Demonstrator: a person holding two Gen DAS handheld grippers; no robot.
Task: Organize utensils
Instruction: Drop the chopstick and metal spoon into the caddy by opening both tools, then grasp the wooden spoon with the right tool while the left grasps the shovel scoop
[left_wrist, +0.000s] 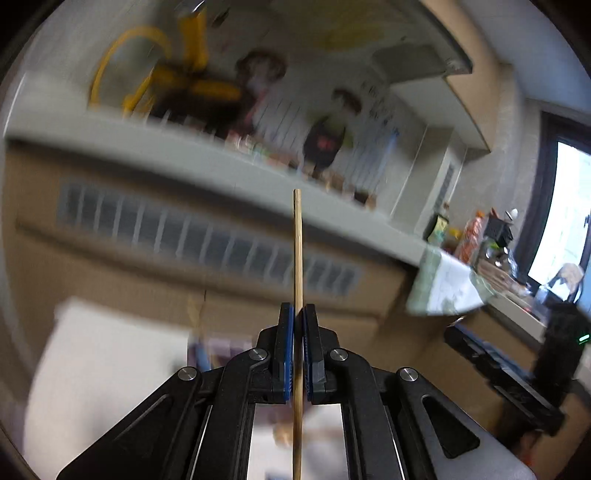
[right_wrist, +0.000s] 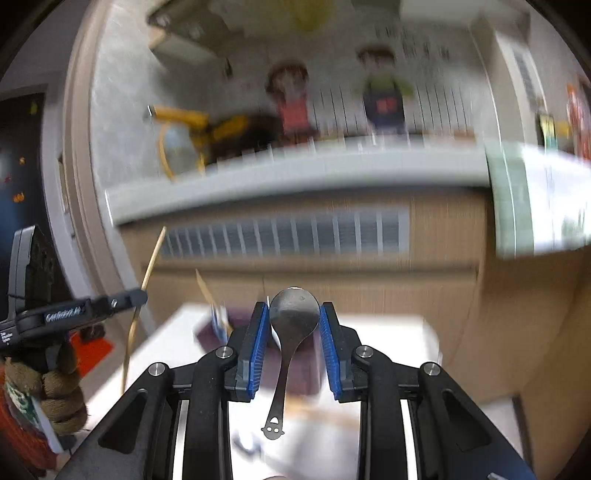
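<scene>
A thin wooden chopstick (left_wrist: 297, 240) stands upright between the blue pads of my left gripper (left_wrist: 298, 314), which is shut on it; the stick runs on below the jaws. In the right wrist view that gripper (right_wrist: 136, 295) shows at the left edge with the chopstick (right_wrist: 149, 269) slanting up from it. My right gripper (right_wrist: 294, 308) is shut on a metal spoon (right_wrist: 282, 376). The pads press on the two sides of its bowl and the handle hangs down toward the camera. Both grippers are raised above a blurred white table (right_wrist: 388, 332).
A grey ledge (right_wrist: 295, 173) over a wood-panelled wall with a vent grille (right_wrist: 288, 234) lies ahead. A dark blurred box (right_wrist: 236, 325) sits on the table's far side. A knitted sleeve (right_wrist: 62, 395) holds the left gripper. Cluttered shelves (left_wrist: 491, 240) fill the right.
</scene>
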